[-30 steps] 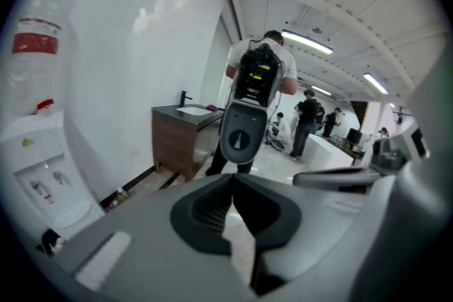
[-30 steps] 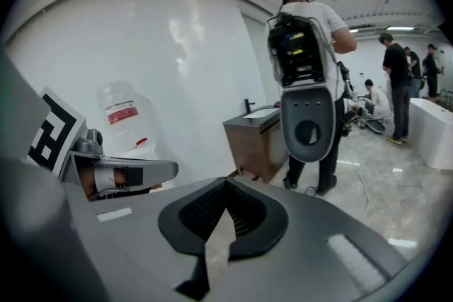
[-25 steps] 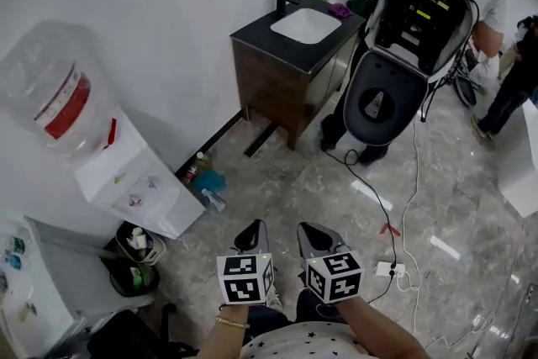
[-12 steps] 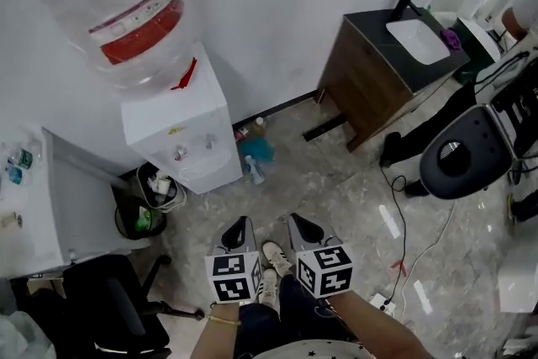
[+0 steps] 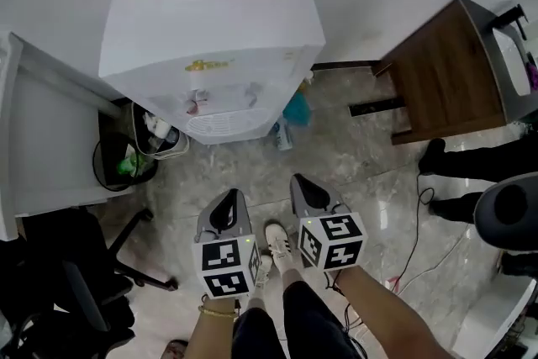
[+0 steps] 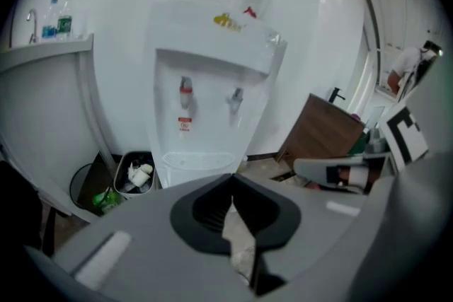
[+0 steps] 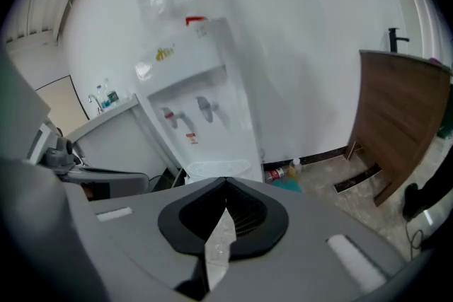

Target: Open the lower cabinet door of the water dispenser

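Observation:
The white water dispenser [image 5: 214, 38] stands against the wall ahead, its bottle on top, with two taps [image 5: 223, 99] and a drip grille below them. From above its lower cabinet door is hidden. In the left gripper view the dispenser [image 6: 205, 102] shows down to the grille, and the jaws cover the cabinet part; the same holds for the dispenser [image 7: 202, 117] in the right gripper view. My left gripper [image 5: 227, 210] and right gripper [image 5: 309, 193] hang side by side over the floor, short of the dispenser. Both are shut and hold nothing.
A black bin [image 5: 126, 155] with rubbish sits left of the dispenser, beside a white counter [image 5: 50, 139]. A black office chair [image 5: 76, 290] stands at lower left. Bottles [image 5: 290, 118] lie at the wall. A wooden vanity [image 5: 454, 71] and floor cables [image 5: 420, 240] are to the right.
The view has swung onto the dispenser, which now fills the top centre and looks much nearer. Both grippers have come down and forward towards it, still shut.

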`<state>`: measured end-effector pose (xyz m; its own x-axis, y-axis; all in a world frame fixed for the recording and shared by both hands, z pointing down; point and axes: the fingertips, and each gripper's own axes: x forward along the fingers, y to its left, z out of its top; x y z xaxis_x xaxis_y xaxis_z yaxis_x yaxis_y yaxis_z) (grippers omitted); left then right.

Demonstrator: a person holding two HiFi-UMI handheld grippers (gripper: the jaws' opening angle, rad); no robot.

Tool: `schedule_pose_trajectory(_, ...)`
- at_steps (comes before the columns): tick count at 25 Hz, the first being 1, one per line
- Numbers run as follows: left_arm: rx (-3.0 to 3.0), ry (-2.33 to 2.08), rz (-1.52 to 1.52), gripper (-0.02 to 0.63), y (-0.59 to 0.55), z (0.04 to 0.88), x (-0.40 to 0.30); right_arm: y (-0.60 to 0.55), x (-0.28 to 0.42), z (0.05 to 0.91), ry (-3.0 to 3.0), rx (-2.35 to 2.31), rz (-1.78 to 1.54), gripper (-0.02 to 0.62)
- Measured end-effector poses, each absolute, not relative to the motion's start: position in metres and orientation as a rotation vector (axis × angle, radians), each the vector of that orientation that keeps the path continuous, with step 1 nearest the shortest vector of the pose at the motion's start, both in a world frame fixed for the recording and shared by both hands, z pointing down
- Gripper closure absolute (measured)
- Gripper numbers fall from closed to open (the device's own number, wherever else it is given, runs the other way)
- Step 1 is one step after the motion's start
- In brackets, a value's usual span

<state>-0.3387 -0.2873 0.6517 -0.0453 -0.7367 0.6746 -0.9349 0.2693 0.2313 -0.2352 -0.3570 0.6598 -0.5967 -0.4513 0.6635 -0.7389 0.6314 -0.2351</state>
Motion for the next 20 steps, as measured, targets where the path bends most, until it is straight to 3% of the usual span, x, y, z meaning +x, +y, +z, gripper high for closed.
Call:
schedule_pose_trajectory(3,1.459,-1.818,0.327,0.600,-0.291,0.718,-0.351,-0.377,-0.250,0.734,-2.294,0.890,0.688,0.592)
schedule_pose_trajectory(5,1.429,-1.813,0.319,0.598,-0.292,0.759,-0.355,-0.388,-0.259,0.779,-2.316,0.847,0.669,0.494)
schedule_pose_trajectory(10,1.413,-1.797,0.383,0.598,-0.295,0.834,-0.348,-0.418,-0.263,0.857,-2.379,0.765,0.570,0.453)
schedule_pose_trajectory(13,1.412,-1.761,0.399,0.600,-0.298,0.864,-0.339,-0.445,-0.264,0.888,-2.381,0.743,0.602,0.376)
schedule_pose_trajectory(20,1.399,-1.719,0.381,0.600,-0.302,0.892,-0.335,-0.494,-0.305,0.906,-2.436,0.663,0.433,0.337)
